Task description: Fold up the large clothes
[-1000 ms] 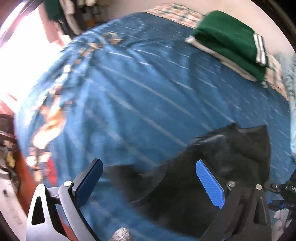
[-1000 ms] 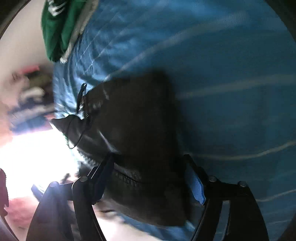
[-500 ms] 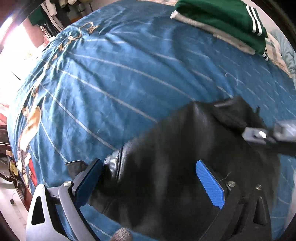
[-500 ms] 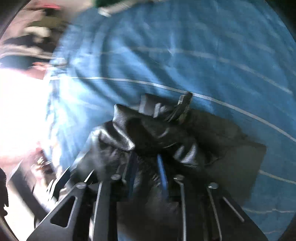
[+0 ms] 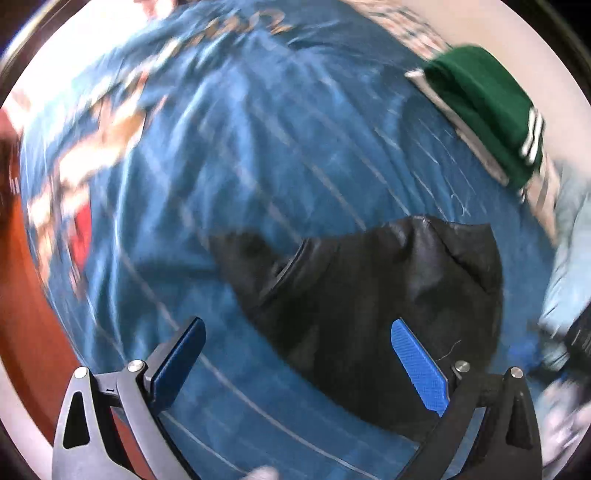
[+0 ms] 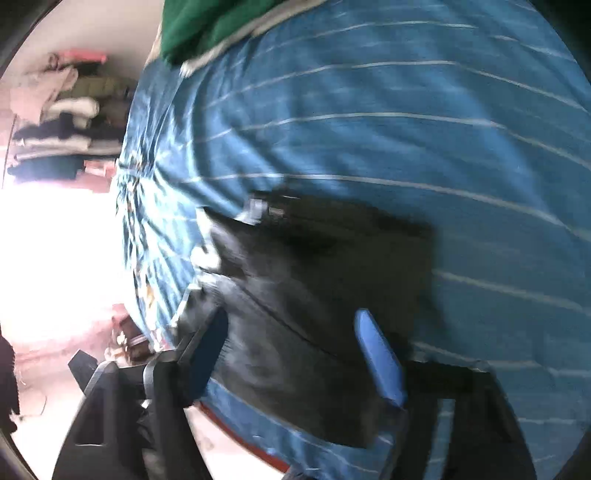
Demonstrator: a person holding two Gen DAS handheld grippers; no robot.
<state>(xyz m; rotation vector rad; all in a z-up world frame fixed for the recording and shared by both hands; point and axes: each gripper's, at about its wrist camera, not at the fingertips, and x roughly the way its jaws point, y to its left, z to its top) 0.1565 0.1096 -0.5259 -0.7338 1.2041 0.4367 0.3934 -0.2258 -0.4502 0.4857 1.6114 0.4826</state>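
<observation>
A black leather-like jacket (image 5: 373,295) lies folded on the blue striped bedspread (image 5: 258,155). It also shows in the right wrist view (image 6: 317,295), blurred. My left gripper (image 5: 295,354) is open and empty above the jacket's near left edge. My right gripper (image 6: 291,354) is open and empty above the jacket near the bed's edge. Both views are motion-blurred.
A folded green garment with white stripes (image 5: 487,107) lies at the far right of the bed, also seen in the right wrist view (image 6: 214,26). Stacked clothes on shelves (image 6: 62,122) stand beyond the bed. Pale blue fabric (image 5: 569,266) lies at the right.
My right gripper was shut on the jacket half a second ago and is now open and drawn back. The jacket lies flatter. My left gripper stayed open and shifted.
</observation>
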